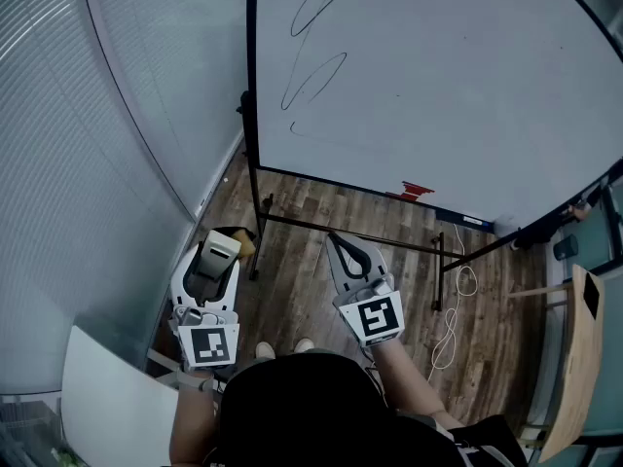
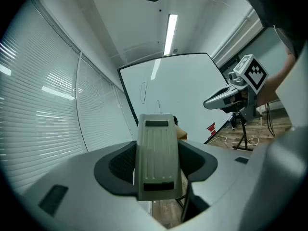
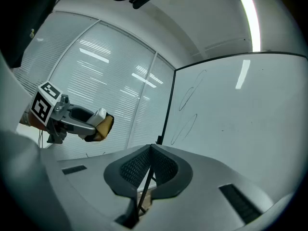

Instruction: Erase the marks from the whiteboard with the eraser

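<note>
left gripper (image 1: pixel 216 256) is clamped on the eraser (image 2: pixel 158 153) between its fingers, right gripper (image 1: pixel 343 246) is pinched shut on nothing, marks (image 1: pixel 313 81) on the whiteboard (image 1: pixel 438 86) sit well ahead of and above both, so I'd land the eraser flat and press evenly

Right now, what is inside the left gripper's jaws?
The left gripper is shut on a beige ribbed plastic eraser. Its tan pad shows in the right gripper view; the jaw faces pressing its sides are covered by the eraser.
</note>
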Demonstrator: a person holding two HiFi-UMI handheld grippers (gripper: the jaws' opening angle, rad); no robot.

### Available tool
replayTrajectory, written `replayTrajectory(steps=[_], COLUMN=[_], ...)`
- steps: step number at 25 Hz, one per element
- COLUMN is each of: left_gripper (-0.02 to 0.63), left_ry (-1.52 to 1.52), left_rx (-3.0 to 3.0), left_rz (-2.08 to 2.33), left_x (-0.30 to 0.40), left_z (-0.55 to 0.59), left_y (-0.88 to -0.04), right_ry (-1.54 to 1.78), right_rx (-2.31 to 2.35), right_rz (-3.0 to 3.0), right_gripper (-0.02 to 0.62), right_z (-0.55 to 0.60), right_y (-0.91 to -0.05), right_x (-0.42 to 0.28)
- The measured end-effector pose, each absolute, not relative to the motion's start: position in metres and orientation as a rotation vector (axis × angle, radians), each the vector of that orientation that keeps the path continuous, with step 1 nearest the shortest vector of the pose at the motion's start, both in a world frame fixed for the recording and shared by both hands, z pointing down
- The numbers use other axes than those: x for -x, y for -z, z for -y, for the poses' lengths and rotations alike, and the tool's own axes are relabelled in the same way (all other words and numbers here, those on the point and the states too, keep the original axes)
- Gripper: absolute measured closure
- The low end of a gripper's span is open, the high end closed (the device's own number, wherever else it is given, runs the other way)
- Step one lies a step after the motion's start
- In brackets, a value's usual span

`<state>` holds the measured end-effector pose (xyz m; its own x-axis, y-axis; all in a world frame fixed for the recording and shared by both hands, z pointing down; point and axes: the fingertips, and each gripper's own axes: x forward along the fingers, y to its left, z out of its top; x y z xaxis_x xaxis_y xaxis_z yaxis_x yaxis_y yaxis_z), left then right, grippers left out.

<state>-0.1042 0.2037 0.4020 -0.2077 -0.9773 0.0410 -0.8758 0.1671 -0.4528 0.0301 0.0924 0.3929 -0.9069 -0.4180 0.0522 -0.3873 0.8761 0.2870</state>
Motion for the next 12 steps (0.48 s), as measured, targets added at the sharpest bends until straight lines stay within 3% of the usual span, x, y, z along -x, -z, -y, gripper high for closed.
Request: replayTrajectory(steps=[12], left_gripper=[0.345], left_ry=[0.633], left_rx=[1.720], left_rz=[-2.228], left_x=[0.105], left_z=[-0.185], left_y=[-0.403], right_ry=[0.370], right_rx=[-0.492], right_rz=[3.023], right_gripper=[0.568], right_z=[-0.076], right_y=[-0.388], right_x=[-0.012])
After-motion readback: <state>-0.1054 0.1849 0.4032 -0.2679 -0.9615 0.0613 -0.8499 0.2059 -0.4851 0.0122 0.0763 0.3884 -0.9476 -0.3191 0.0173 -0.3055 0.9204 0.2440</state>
